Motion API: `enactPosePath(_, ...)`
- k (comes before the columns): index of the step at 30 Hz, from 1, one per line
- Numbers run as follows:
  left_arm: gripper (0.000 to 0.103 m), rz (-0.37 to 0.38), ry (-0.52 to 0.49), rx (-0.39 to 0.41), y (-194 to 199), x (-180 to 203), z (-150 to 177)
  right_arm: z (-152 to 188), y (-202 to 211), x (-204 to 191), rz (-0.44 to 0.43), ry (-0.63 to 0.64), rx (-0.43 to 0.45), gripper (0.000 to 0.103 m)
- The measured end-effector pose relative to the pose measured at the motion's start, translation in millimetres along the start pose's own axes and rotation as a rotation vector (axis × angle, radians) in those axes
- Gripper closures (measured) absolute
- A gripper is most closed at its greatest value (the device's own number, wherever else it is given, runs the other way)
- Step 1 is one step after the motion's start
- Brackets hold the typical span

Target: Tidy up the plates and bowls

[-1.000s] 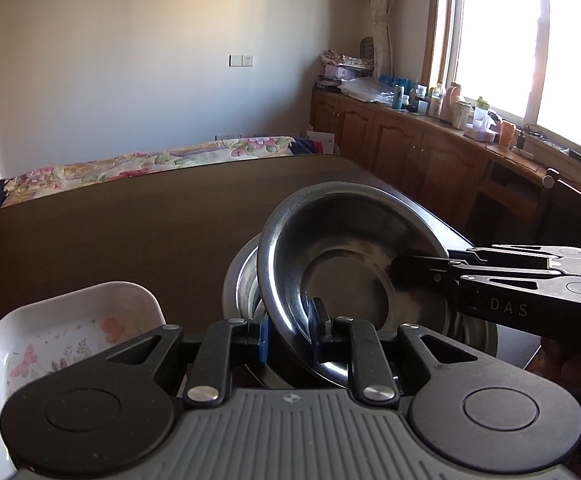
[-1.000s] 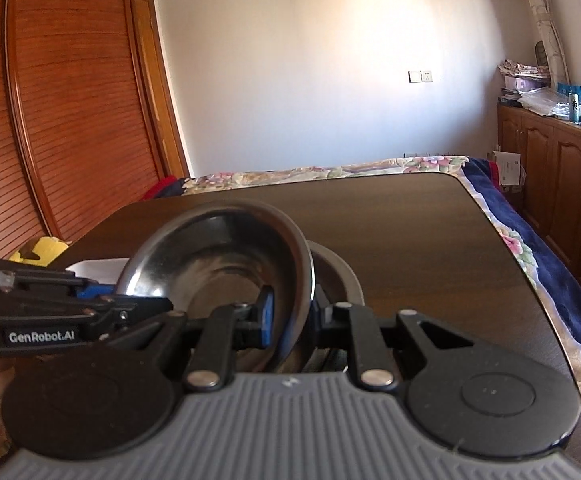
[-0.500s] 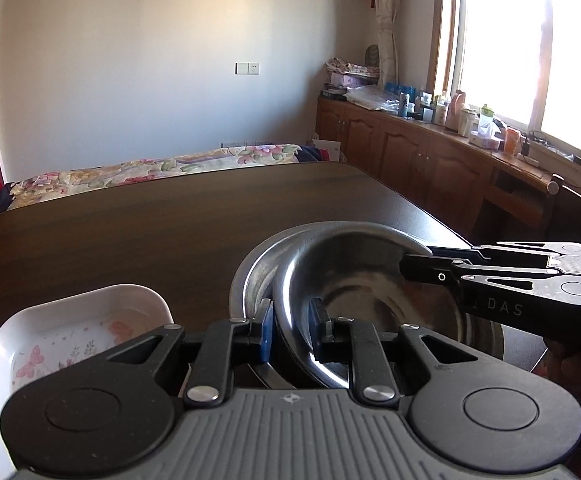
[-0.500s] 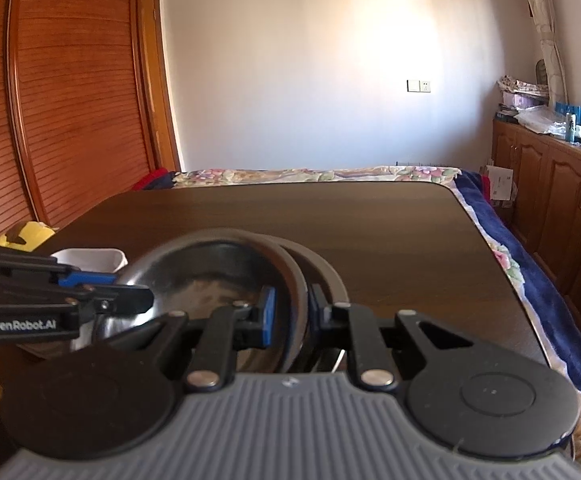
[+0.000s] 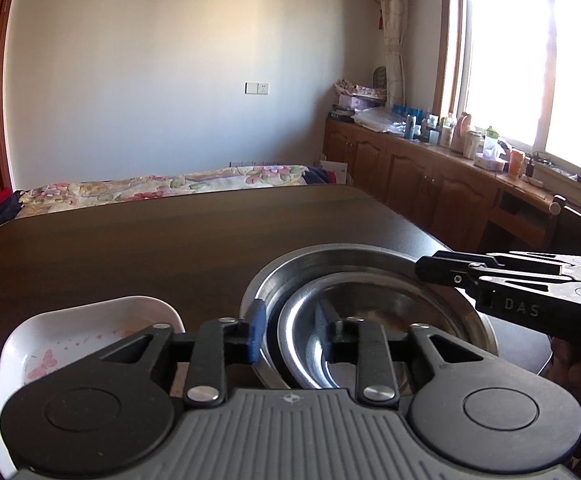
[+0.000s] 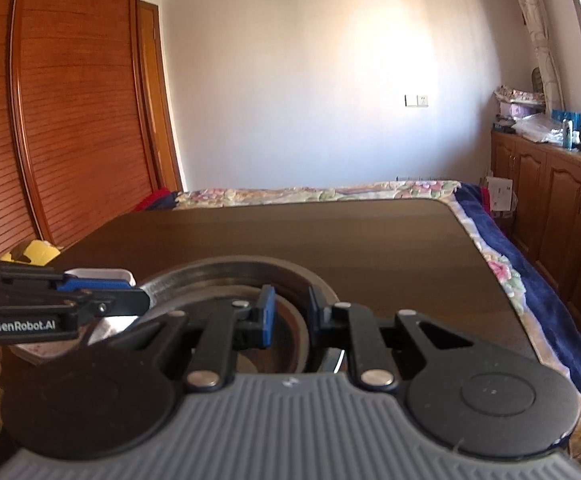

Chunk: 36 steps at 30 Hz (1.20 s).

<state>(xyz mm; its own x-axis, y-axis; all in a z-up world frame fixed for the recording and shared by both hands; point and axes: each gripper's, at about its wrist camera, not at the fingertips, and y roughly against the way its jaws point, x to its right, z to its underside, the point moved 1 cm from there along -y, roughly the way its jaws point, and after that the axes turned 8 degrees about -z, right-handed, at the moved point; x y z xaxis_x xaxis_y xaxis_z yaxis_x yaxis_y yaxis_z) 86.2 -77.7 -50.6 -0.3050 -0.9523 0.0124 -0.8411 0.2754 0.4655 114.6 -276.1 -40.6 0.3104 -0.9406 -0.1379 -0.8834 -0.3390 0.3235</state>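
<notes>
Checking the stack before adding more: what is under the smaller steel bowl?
The smaller steel bowl sits inside a wider round steel dish, which rests on the dark wooden table. Anything beneath the dish is hidden.

The left claw hides the near rims of the inner bowl and outer bowl. The white dish is cut off at the left edge and partly hidden by the claw's body. The bottles under the window are too small to tell apart. In the right view, the right claw hides the bowls' near side.
</notes>
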Motion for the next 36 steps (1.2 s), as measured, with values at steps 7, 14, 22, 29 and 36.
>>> enactPosePath(7,0.045,-0.011,0.012,0.024,2,1,1,2,7,5,0.029,-0.002,0.063,0.082)
enactPosePath(14,0.029,-0.042,0.02,0.047,4,1,4,11,1,10,0.066,0.006,0.07,0.053)
enactPosePath(22,0.022,-0.055,0.026,0.035,-3,3,12,18,-8,17,0.06,-0.024,0.05,0.05)
enactPosePath(29,0.022,-0.06,0.026,0.029,-8,4,19,24,-12,15,0.045,-0.03,0.045,0.045)
enactPosePath(36,0.022,-0.057,0.032,0.034,-8,10,24,27,-17,14,0.031,-0.035,0.039,0.042)
